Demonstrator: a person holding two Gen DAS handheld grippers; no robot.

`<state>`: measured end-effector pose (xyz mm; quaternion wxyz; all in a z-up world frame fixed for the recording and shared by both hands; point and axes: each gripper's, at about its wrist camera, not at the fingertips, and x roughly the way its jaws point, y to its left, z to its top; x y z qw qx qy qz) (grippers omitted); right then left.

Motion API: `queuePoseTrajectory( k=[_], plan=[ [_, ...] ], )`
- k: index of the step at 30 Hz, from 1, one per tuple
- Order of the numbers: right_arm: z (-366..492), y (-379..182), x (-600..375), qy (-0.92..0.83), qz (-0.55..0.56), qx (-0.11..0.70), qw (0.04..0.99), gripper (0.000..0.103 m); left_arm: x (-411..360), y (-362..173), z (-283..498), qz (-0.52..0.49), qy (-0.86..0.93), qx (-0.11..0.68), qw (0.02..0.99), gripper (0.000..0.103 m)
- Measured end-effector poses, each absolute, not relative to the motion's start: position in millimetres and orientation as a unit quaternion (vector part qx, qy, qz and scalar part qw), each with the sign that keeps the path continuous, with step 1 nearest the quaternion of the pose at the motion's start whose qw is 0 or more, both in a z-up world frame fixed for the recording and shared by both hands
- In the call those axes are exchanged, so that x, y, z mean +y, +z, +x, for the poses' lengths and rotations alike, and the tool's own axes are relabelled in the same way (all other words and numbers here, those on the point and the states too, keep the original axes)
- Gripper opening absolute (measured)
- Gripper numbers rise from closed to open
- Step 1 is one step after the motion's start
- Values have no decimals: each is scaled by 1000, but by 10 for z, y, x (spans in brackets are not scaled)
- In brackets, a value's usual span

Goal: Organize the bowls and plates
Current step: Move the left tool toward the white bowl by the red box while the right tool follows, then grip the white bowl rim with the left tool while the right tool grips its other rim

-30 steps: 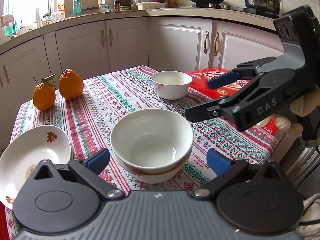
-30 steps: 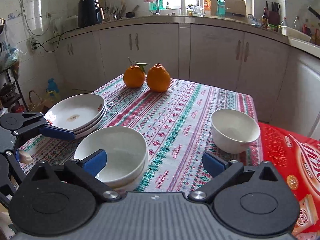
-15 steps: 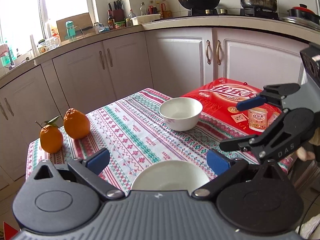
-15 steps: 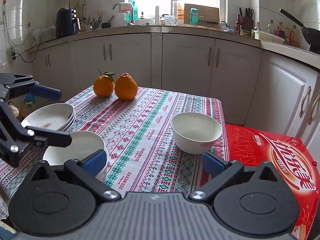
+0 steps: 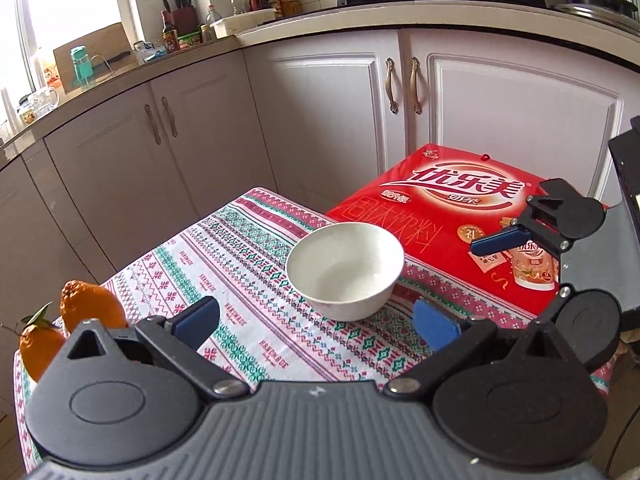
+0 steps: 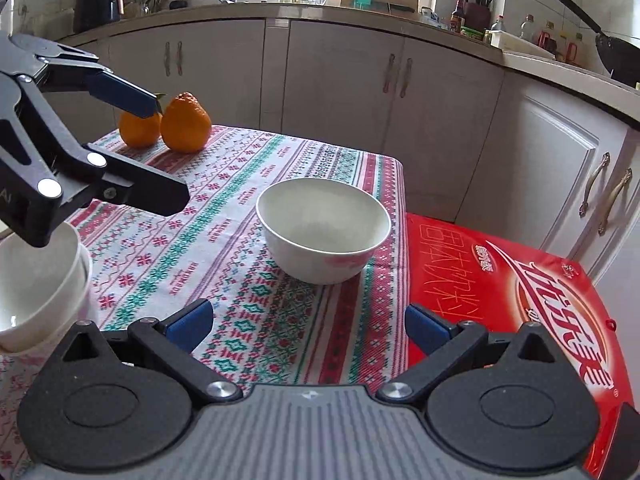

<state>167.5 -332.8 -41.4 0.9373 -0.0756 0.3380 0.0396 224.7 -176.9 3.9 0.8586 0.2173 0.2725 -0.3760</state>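
White ceramic bowl (image 6: 323,229) with a faint pink pattern on its side sits upright on the patterned tablecloth (image 6: 248,184), close to the table's right edge, just beside the red printed carton (image 6: 508,300) that butts against that edge. From my left wrist camera the same bowl (image 5: 345,266) lies ahead and between the blue pads (image 5: 195,322) of my left gripper (image 5: 314,322), whose jaws stand wide apart with nothing in them. My right gripper (image 6: 308,326) is likewise spread wide and empty, the bowl ahead of its gap and not touched by either pad. In the right wrist view the left gripper (image 6: 158,152) reaches in from the left, above the cloth and clear of the bowl. Below it, at the table's near left edge, I see a stack of white bowls (image 6: 38,284), one nested in another. Two oranges (image 6: 166,124), one with a leaf, rest touching each other near the far left corner of the table. White kitchen cabinets (image 6: 336,80) run behind.
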Motion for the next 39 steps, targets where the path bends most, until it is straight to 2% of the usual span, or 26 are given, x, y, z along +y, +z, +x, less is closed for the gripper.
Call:
queuePoseTrajectory(
  k=[5, 11, 17, 22, 26, 30, 39],
  plan=[
    [1886, -481, -3402, 51, -104, 330, 937, 103, -2017, -73, 2608, 224, -381, 286, 850, 102],
    [2127, -592, -3502, 75, -87, 329, 937, 103, -2248, -330, 3052, 202, -392, 349, 827, 102],
    [2284, -670, -3548, 99, -78, 327, 936, 102, -2391, -472, 3264, 191, -398, 369, 818, 99],
    [2346, -705, -3557, 101, -80, 323, 937, 97, -2472, -529, 3340, 190, -403, 379, 811, 86],
    [2397, -703, -3593, 103, -74, 322, 938, 91, -2522, -554, 3370, 191, -408, 383, 806, 81],
    [2413, -703, -3611, 108, -69, 320, 939, 88, -2550, -578, 3386, 188, -417, 392, 798, 68],
    [2415, -698, -3610, 111, -66, 318, 939, 85, -2572, -607, 3369, 190, -424, 393, 794, 66]
  ],
)
